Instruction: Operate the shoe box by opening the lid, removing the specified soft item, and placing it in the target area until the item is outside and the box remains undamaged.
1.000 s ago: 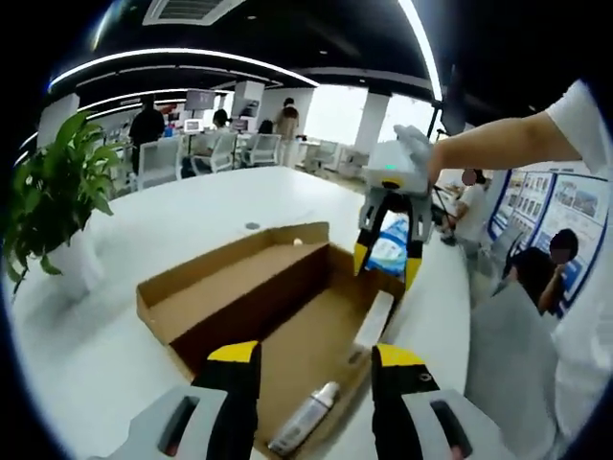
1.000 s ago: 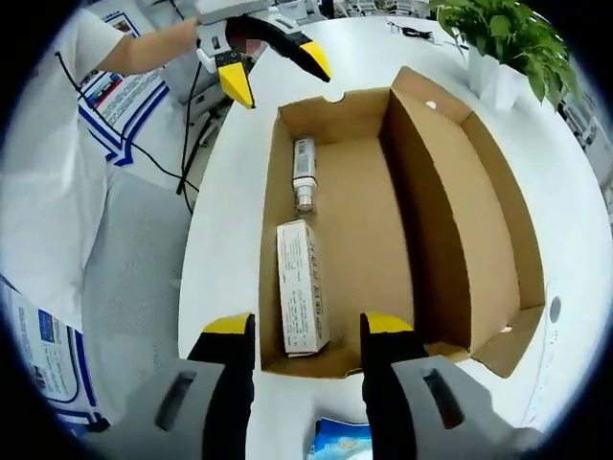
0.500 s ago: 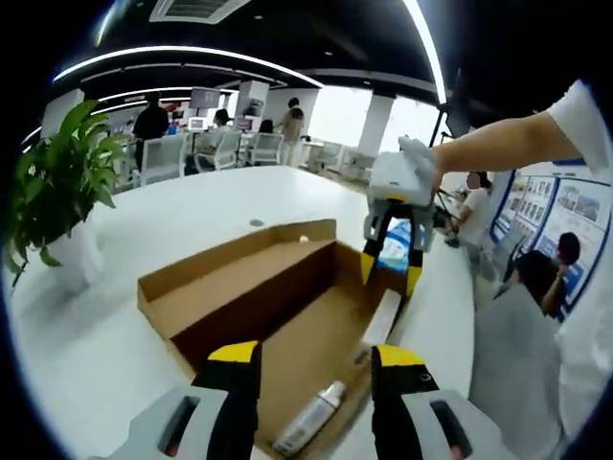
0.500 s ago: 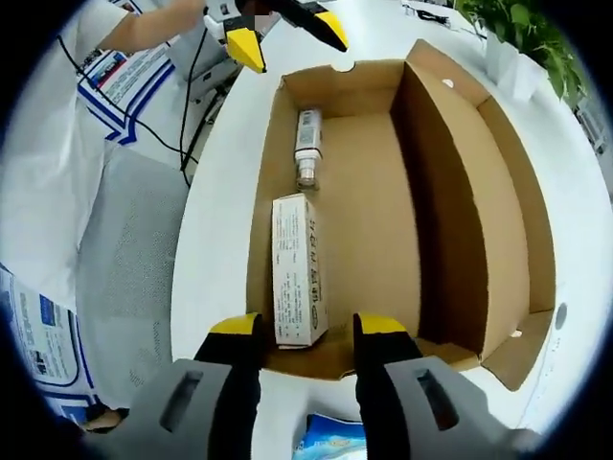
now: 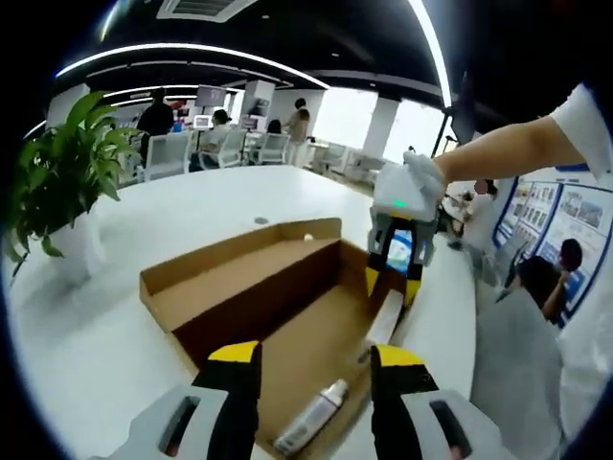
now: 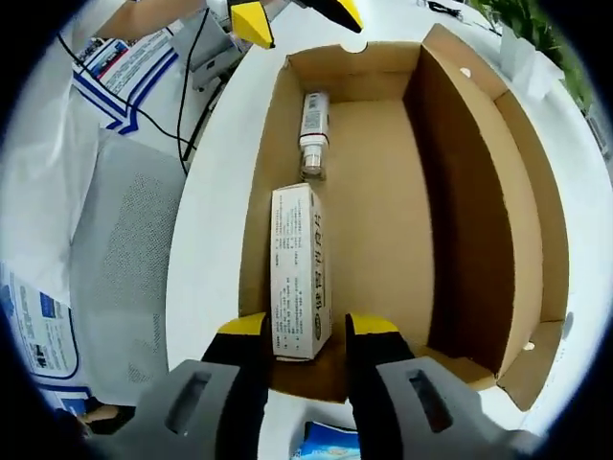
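1. Left gripper view: the open brown cardboard shoe box lies on the round white table, its lid folded back flat. The left gripper hovers over the near end with yellow-tipped jaws spread wide and nothing between them. A small silver-and-white bottle lies on the box floor just ahead. At the far end the right gripper points down into the box, and a blue-and-white soft packet shows behind its jaws, on the table outside the box.

2. Right gripper view: the right gripper hangs above the box's near end, jaws parted and empty, straddling the end of a long white printed carton. The bottle lies beyond it. The packet's edge shows below.

3. Judgement: lid opened; the soft item seems already out, so only clearing the grippers without knocking the walls remains.
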A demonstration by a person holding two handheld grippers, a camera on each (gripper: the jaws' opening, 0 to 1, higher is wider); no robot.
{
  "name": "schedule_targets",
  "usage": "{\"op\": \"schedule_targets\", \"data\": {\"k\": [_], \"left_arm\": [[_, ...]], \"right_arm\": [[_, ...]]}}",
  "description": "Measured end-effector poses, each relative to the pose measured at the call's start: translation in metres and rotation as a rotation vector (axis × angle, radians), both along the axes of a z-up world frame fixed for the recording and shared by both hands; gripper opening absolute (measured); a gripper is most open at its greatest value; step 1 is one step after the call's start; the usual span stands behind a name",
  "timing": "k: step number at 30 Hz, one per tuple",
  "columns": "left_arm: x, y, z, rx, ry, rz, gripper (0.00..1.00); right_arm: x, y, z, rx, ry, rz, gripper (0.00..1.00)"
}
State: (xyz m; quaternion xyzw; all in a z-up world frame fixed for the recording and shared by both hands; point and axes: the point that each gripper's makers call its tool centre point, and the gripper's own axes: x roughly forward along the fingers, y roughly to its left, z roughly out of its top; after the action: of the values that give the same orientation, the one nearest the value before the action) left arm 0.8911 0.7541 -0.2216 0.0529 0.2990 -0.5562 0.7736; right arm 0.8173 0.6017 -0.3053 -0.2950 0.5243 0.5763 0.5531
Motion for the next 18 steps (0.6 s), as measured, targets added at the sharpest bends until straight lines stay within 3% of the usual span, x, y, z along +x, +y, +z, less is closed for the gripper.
{"op": "schedule_targets", "data": {"k": [18], "left_arm": [[0.002, -0.001, -0.005, 0.007, 0.005, 0.005, 0.46]], "right_arm": [[-0.001, -0.001, -0.018, -0.032, -0.02, 0.003, 0.22]]}}
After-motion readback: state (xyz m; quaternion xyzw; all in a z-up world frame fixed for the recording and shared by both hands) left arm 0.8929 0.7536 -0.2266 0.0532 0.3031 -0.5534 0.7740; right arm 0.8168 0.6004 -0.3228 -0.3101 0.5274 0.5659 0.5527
